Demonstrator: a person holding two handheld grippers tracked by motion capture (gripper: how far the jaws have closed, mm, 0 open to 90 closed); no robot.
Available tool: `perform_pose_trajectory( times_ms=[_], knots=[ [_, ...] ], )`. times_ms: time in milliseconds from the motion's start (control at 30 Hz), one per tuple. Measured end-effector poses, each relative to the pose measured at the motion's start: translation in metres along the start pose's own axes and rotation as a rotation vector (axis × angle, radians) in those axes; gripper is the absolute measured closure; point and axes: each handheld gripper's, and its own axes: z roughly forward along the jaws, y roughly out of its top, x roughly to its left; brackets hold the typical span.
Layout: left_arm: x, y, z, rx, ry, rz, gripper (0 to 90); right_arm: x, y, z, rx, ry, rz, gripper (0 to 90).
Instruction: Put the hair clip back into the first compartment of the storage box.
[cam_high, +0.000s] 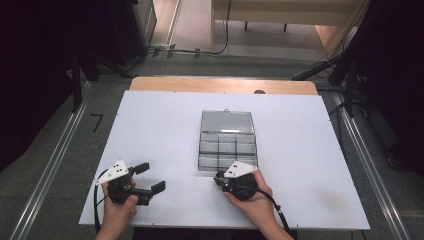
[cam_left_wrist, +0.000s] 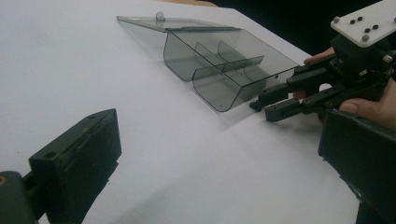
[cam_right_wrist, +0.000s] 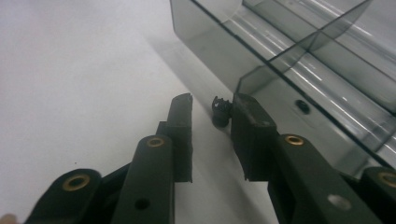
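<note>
Item one: a clear smoky compartment box (cam_high: 227, 146), lid (cam_high: 227, 121) swung back flat toward twelve o'clock, which we find at the middle of the white table (cam_high: 160, 125).

Item two: a small black part (cam_right_wrist: 220, 111), lying on the table against the box's near wall.

Item three: the right gripper (cam_high: 218, 178), at six o'clock of the box. We note its jaws narrowed, a gap showing between them, the black part just past the tips and unpinched.

Item four: the left gripper (cam_high: 152, 177), at eight o'clock of the box, well apart. We record its jaws wide, nothing between.
</note>
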Motion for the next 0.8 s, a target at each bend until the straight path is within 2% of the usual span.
perform_pose_trajectory(
  times_ms=[200,333,500,567,667,800],
  knots=[
    [0.0,-0.001,0.002,0.006,-0.001,0.0,0.0,-0.001,0.006,0.006,0.003,0.042,-0.022,67.9],
    [-0.001,-0.001,0.003,0.01,0.0,0.0,0.0,-0.001,0.009,0.01,0.007,0.061,-0.019,70.8],
    [-0.001,-0.001,0.003,0.011,0.001,0.0,0.0,-0.001,0.01,0.011,0.008,0.036,-0.006,81.6],
    [-0.001,-0.001,0.003,0.011,0.002,0.0,0.0,-0.001,0.01,0.011,0.009,0.043,-0.009,87.3],
    [-0.001,0.0,0.003,0.009,0.001,0.001,0.0,0.0,0.011,0.011,0.012,0.046,-0.012,87.7],
    [0.0,-0.001,0.002,0.006,0.002,-0.002,0.0,0.001,0.011,0.012,0.008,0.095,-0.021,87.7]
  ],
)
